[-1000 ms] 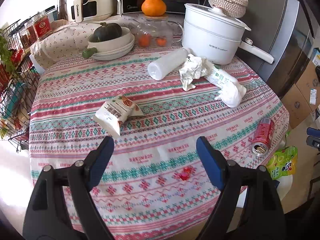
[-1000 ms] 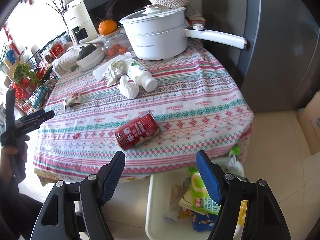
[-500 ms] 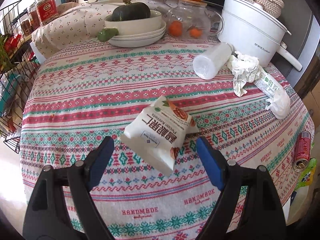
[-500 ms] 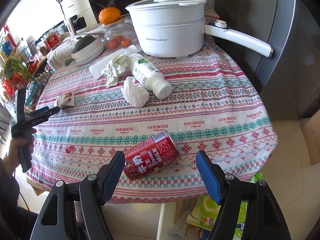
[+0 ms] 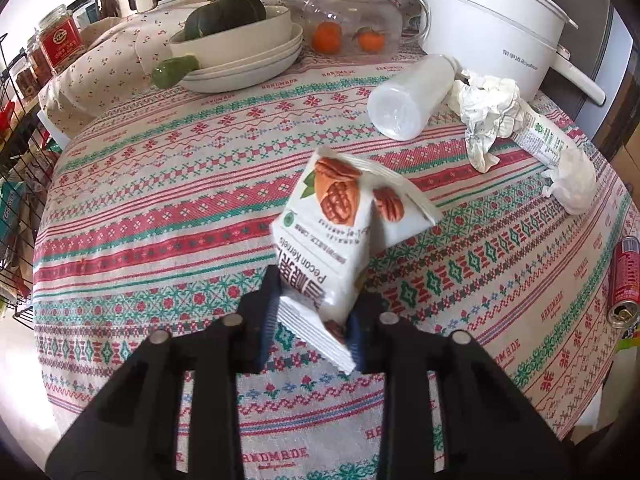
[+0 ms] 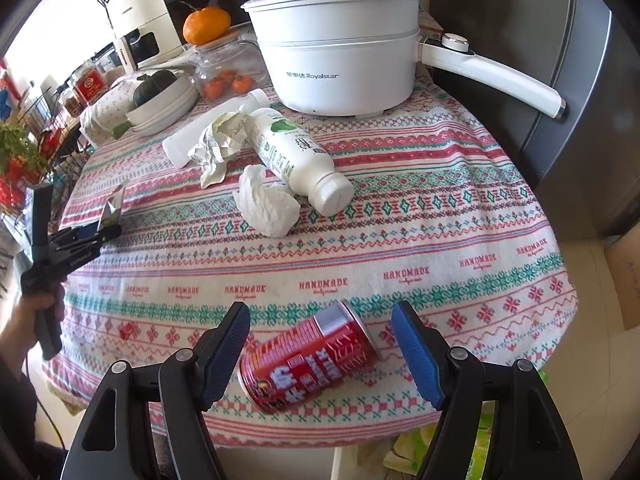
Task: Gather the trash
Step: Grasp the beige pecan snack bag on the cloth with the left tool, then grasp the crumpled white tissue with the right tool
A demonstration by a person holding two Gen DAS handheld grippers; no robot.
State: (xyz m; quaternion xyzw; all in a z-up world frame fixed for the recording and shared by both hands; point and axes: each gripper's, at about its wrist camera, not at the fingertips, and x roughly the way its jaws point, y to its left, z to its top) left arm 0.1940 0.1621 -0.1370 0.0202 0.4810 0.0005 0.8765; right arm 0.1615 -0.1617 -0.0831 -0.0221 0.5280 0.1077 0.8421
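Left wrist view: the left claw (image 5: pixel 314 316) is clamped on the bottom corner of a white snack bag (image 5: pixel 334 236), which stands tilted toward one o'clock above the patterned surface (image 5: pixel 160 208). At two o'clock lie a clear plastic bottle (image 5: pixel 408 100) on its side, crumpled paper (image 5: pixel 486 114) touching it, and a wad of tissue (image 5: pixel 572 184) nearer three o'clock. A red can (image 5: pixel 622 280) rests near the surface's edge at three o'clock. The hold is narrow, on one corner only; the slick bag could likely swing or slip free if it is carried quickly.

Right wrist view: the right claw (image 6: pixel 322 354) is spread wide, gripping nothing, with its fingers either side of the red can (image 6: pixel 308 362), which lies on its side at the near edge of the surface (image 6: pixel 440 216). At twelve o'clock sit a white milk bottle (image 6: pixel 296 160) and the tissue (image 6: pixel 266 204) touching it. The can is round and close to the rim; one finger landing first could probably nudge it rolling off.
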